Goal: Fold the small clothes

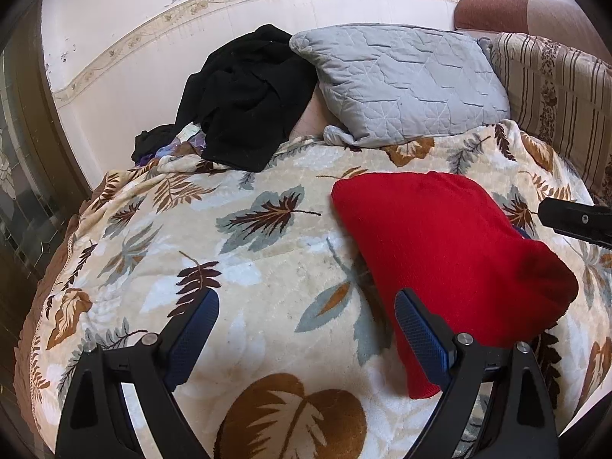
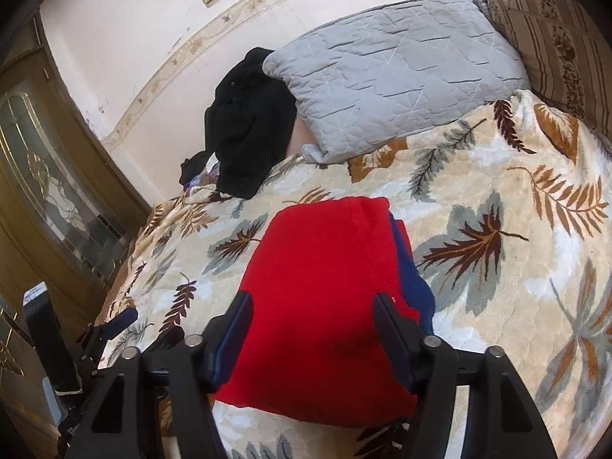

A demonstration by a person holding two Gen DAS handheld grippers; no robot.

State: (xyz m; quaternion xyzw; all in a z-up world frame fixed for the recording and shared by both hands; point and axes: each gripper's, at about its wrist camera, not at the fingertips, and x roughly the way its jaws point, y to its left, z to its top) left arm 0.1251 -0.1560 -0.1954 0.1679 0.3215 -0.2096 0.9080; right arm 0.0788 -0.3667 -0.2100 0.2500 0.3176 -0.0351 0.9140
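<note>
Fingers of the left gripper [image 1: 306, 317] stand spread wide over the leaf-patterned blanket [image 1: 267, 252], with only blanket between them; the right-hand finger's outer side lies against or just over the near edge of the red garment [image 1: 451, 244], though touch cannot be told. In the right wrist view the right gripper [image 2: 311, 313] has its fingers apart too, straddling the near part of the same red garment [image 2: 317, 287] — cloth lies between the pads, but whether they press on it cannot be told.

That garment lies folded flat on the bed, near the middle of the blanket. The right view shows a dark blue layer [image 2: 413, 279] sticking out along the garment's right edge; the left view gives only a sliver of it. The right view also catches the left gripper low at its left edge, and the left view catches a black tip of the right gripper at its right edge.

Farther back, a grey quilted pillow [image 1: 405, 84] leans at the head of the bed, a black garment [image 1: 248, 95] heaped beside it on the left, a striped brown cushion [image 1: 554, 88] on the right. Behind runs a pale wall with a patterned border — and only the right view shows the wooden door with decorated glass [image 2: 49, 191] clearly.
</note>
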